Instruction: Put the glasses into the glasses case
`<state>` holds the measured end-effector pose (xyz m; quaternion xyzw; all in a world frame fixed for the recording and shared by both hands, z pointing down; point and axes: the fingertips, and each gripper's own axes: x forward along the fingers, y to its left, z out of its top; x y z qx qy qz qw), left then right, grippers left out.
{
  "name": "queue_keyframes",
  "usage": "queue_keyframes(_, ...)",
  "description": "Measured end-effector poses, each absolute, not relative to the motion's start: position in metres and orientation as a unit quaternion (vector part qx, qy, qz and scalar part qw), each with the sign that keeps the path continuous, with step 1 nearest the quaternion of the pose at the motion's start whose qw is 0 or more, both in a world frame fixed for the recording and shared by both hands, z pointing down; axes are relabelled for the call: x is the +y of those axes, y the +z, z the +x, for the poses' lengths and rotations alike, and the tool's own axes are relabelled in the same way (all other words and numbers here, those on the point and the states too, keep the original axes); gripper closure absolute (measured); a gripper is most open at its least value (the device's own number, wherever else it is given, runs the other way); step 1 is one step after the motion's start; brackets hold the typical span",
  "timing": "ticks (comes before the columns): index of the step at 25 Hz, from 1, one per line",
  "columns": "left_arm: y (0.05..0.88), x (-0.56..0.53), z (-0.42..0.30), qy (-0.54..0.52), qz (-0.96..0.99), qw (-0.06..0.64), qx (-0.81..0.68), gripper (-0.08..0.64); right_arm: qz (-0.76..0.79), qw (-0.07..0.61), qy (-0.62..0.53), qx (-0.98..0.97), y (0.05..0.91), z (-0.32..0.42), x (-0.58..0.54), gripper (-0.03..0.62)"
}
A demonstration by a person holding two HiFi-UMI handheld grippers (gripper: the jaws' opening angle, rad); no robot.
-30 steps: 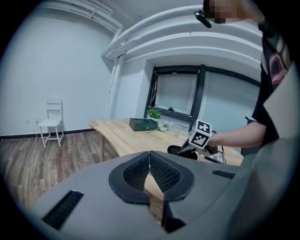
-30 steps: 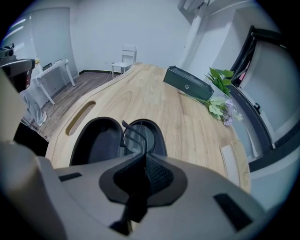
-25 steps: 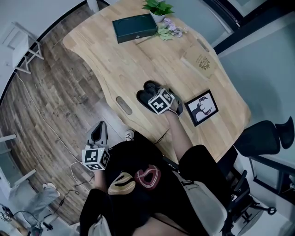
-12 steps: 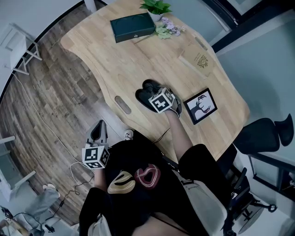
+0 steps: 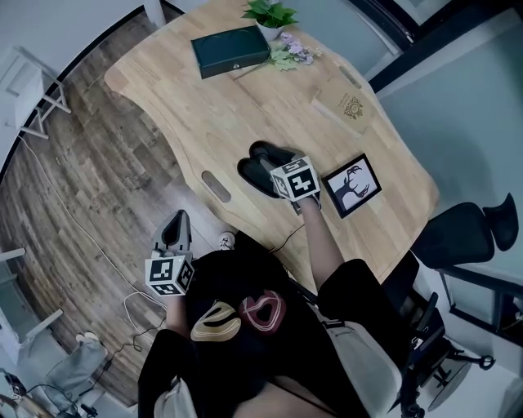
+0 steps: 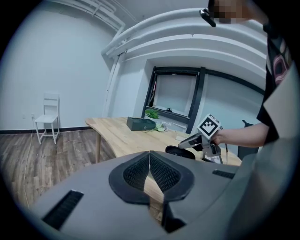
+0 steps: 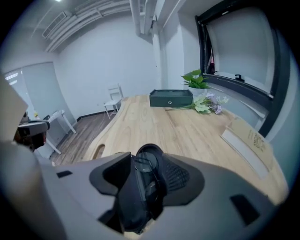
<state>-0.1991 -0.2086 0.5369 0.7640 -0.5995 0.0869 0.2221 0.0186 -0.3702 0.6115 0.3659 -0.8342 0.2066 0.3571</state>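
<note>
Head view: where is the glasses case (image 5: 255, 155)?

Open on the wooden surface (image 5: 204, 106), near the edge closest to the person, just left of a framed deer picture (image 5: 351, 186). The right tool (image 5: 276, 170) hangs directly over it.

And the glasses?

Right gripper view shows the glasses (image 7: 146, 163) lying inside the case. One lens is clear near the case's far end. The frame is dark against the dark lining, so the rest is hard to trace.

What is the right tool doing?

Its jaws have just been opening and now stand wide. The case, with the glasses in it, sits between them, but they are not clamped on it. The ribbed pad (image 7: 177, 176) on the right of that view shows bare beside the case. Whether the other pad touches the case wall, I cannot tell.

And the left tool (image 5: 176, 227)?

Off the surface, low beside the person's dark shirt (image 5: 245, 310), above the wood floor (image 5: 90, 180). In the left gripper view its pads meet at the tips with nothing between them.

Anything else on the surface?

A dark green box (image 5: 230, 51) at the far end, with a potted plant (image 5: 270, 14) just beside it, both well apart from the case.
</note>
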Motion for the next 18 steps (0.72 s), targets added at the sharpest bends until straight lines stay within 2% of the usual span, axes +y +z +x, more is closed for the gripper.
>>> queue_keyframes(11,0.525,-0.22,-0.181,0.079,0.797,0.211,-0.56,0.541,0.386,0.167,0.206,-0.884,0.528,0.012,-0.355,0.394)
queue_keyframes(18,0.518,-0.224,-0.154,0.087,0.828,0.19,-0.52,0.541,0.407,0.104,0.199,-0.885,0.494,0.017,-0.327,0.394)
